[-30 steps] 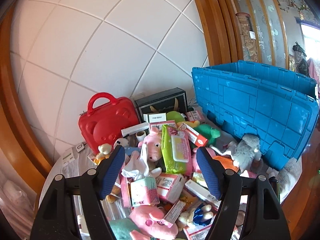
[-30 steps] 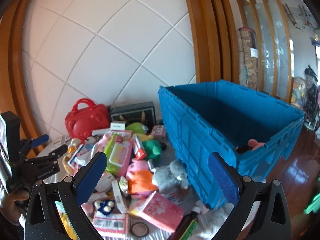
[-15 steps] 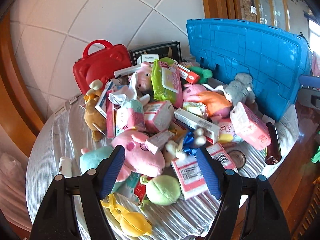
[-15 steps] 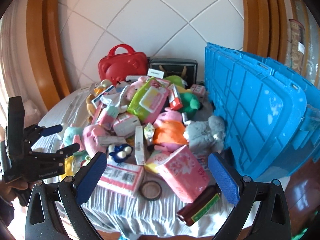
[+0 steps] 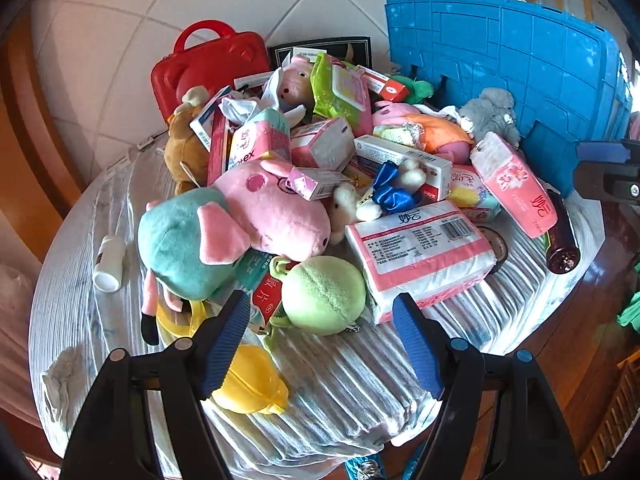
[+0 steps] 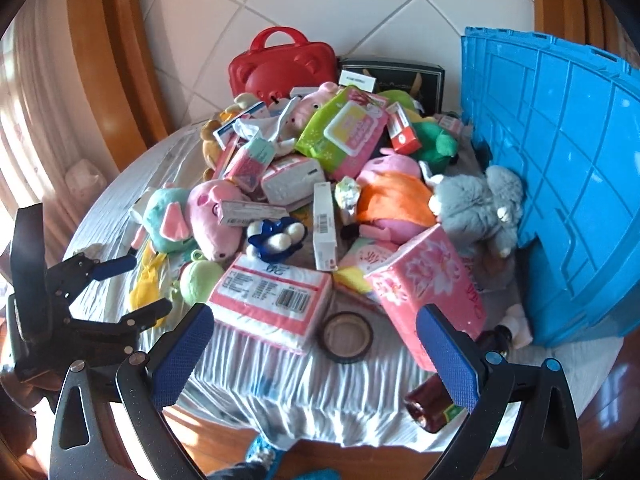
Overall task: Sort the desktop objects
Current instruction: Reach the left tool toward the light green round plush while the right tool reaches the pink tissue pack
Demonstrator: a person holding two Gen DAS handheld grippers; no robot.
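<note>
Both tongs gape wide and hold nothing — the left tongs (image 5: 320,334) near the green plush ball (image 5: 323,295), the right tongs (image 6: 314,346) over the bench's (image 6: 256,364) front edge.

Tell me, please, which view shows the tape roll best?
The right wrist view. There the tape roll lies whole and flat on the cloth, between the open right gripper's fingers. In the left wrist view only a dark sliver of it shows behind the tissue pack.
</note>
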